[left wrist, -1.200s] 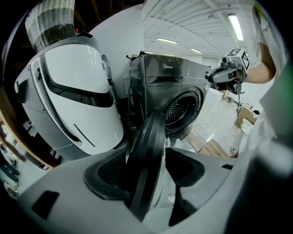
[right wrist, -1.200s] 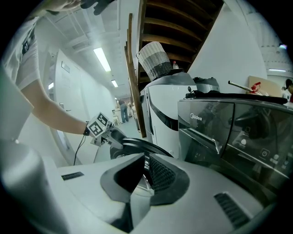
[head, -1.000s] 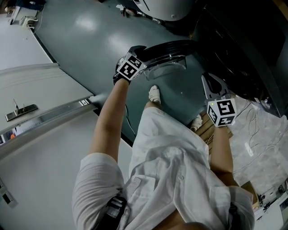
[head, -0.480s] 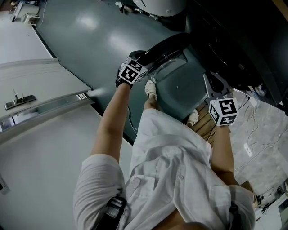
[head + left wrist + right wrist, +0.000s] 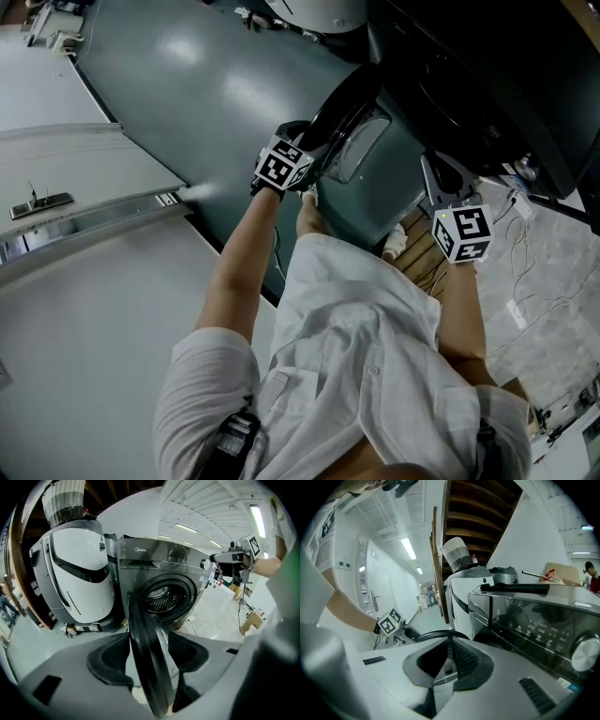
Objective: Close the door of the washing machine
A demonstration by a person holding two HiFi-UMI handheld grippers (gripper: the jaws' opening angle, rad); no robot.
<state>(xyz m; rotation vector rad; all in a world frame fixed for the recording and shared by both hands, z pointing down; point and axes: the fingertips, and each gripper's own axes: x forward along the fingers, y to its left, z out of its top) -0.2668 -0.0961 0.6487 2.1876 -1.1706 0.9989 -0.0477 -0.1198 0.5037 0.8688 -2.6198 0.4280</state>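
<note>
The dark washing machine [image 5: 161,566] stands with its drum [image 5: 161,598] exposed. Its round door [image 5: 361,141] is partly swung in, and in the left gripper view its black rim [image 5: 147,667] runs edge-on between the jaws. My left gripper [image 5: 307,141] [image 5: 150,644] is shut on that rim, at the door's outer edge. My right gripper [image 5: 444,178] [image 5: 450,641] hangs to the right of the door near the machine's front, its fingers together with nothing between them. It touches nothing.
A white appliance [image 5: 79,569] with a wicker basket [image 5: 63,503] on top stands left of the machine. The person's feet [image 5: 309,199] are just under the door. Cables [image 5: 534,253] lie on the floor at right. A white wall with a rail [image 5: 84,225] runs at left.
The door has swung toward the machine, turning more edge-on in the head view. My left gripper went with it, up and to the right. The right gripper shifted only a little.
</note>
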